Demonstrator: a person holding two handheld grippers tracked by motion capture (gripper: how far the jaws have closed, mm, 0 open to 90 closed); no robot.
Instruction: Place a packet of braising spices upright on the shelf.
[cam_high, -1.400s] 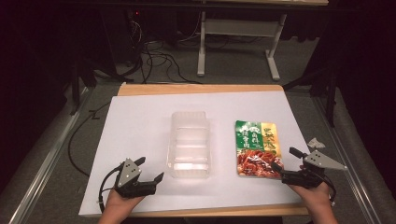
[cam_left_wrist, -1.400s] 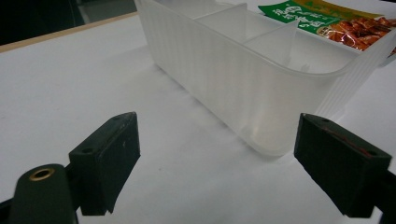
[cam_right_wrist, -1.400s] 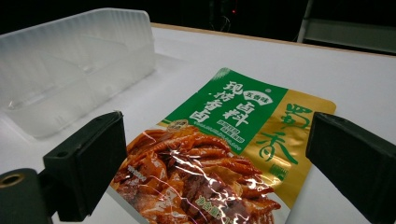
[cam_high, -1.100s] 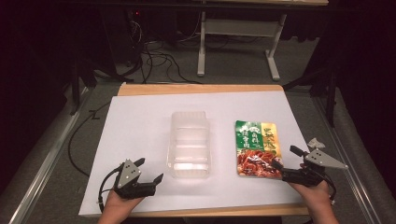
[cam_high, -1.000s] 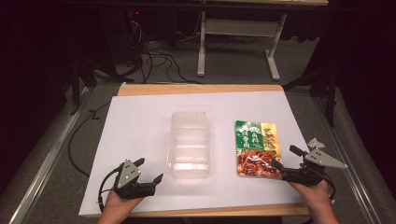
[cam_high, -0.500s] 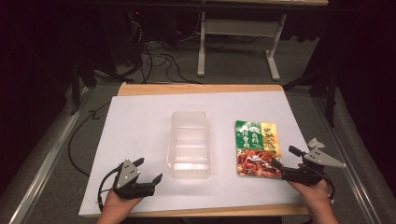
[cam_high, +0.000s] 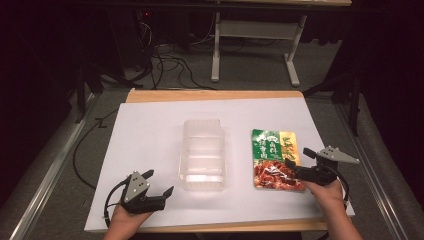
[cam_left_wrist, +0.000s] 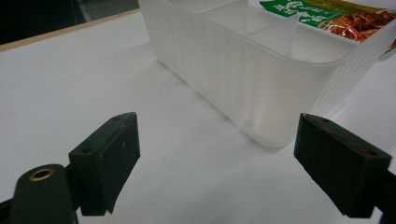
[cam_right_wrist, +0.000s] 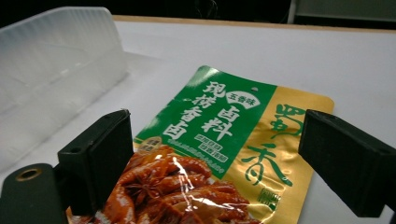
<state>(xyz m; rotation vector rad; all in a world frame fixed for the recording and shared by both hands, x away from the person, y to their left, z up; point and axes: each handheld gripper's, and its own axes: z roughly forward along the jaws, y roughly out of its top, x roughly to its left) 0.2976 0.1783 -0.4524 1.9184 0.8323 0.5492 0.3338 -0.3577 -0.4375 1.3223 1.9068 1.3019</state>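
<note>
A clear plastic container (cam_high: 202, 155) with inner dividers stands in the middle of the white table sheet (cam_high: 150, 130). Right of it lies a flat green, gold and red food packet (cam_high: 274, 157). My right gripper (cam_high: 296, 160) is open, its jaws reaching over the packet's near right corner. In the right gripper view the packet (cam_right_wrist: 224, 140) lies between and beyond the spread jaws of my right gripper (cam_right_wrist: 215, 158), with the container (cam_right_wrist: 51, 70) at the left. My left gripper (cam_high: 160, 181) is open at the near left, holding nothing. In the left gripper view, my left gripper (cam_left_wrist: 229, 163) faces the container's near corner (cam_left_wrist: 243, 70).
The sheet covers a wooden table whose far edge (cam_high: 215, 95) shows as a bare strip. Beyond it are cables (cam_high: 165, 60) on the floor and a metal frame (cam_high: 255, 35). Metal rails (cam_high: 45, 175) run along both sides of the table.
My right gripper has shifted a little left and away from the near edge, so its jaws now reach over the packet's corner. The left gripper has stayed put.
</note>
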